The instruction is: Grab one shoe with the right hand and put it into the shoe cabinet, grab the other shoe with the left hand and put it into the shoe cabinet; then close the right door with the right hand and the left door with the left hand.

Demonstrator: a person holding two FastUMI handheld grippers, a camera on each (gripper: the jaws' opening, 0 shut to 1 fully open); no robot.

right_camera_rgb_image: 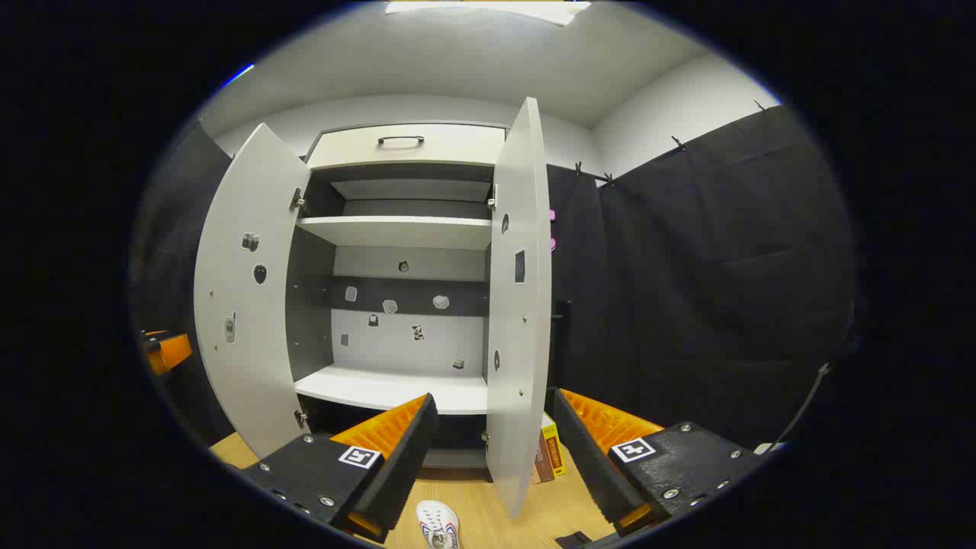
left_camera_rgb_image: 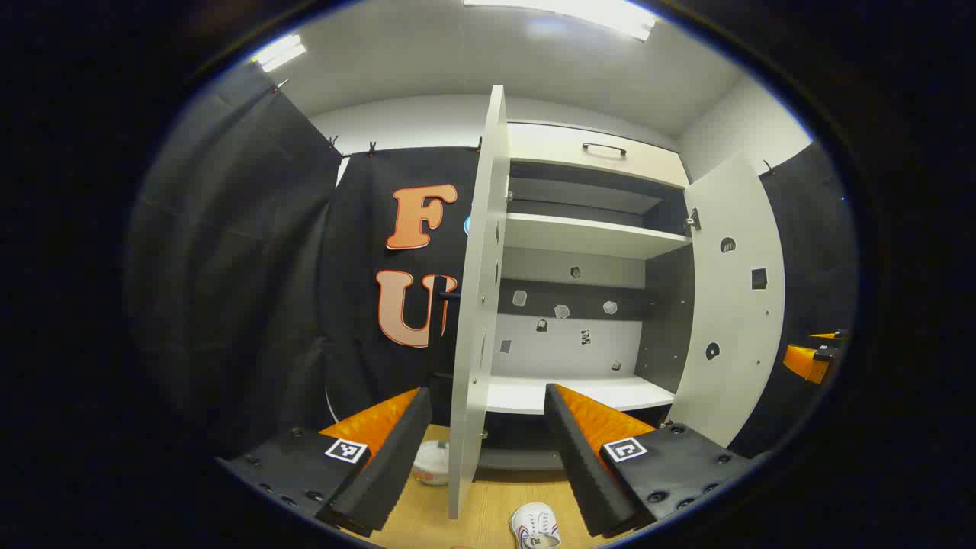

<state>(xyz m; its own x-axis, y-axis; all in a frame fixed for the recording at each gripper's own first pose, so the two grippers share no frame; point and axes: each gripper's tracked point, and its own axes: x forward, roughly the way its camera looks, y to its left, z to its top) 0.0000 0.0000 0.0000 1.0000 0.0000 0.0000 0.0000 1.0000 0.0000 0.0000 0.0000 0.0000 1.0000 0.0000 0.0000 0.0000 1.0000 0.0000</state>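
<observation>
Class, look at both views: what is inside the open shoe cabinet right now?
The shoe cabinet shows bare shelves and small marks on its back panel; no shoe inside. A white shoe lies on the floor in front. The lowest compartment is partly hidden by gripper fingers and doors.

White ceiling with a bright strip light (left_camera_rgb_image: 564, 14) at 12 o'clock in the left gripper view; a second strip light (left_camera_rgb_image: 279, 52) at 11 o'clock. White plaster wall (left_camera_rgb_image: 412, 120) behind, upper band bare. Black cloth drapes (right_camera_rgb_image: 709, 267) clipped along their top edge cover the booth sides, from 1 to 4 o'clock in the right gripper view. Light wooden floor (right_camera_rgb_image: 496, 518) at 6 o'clock. A yellow-and-brown box (right_camera_rgb_image: 550, 456) stands on the floor against the drape.
</observation>
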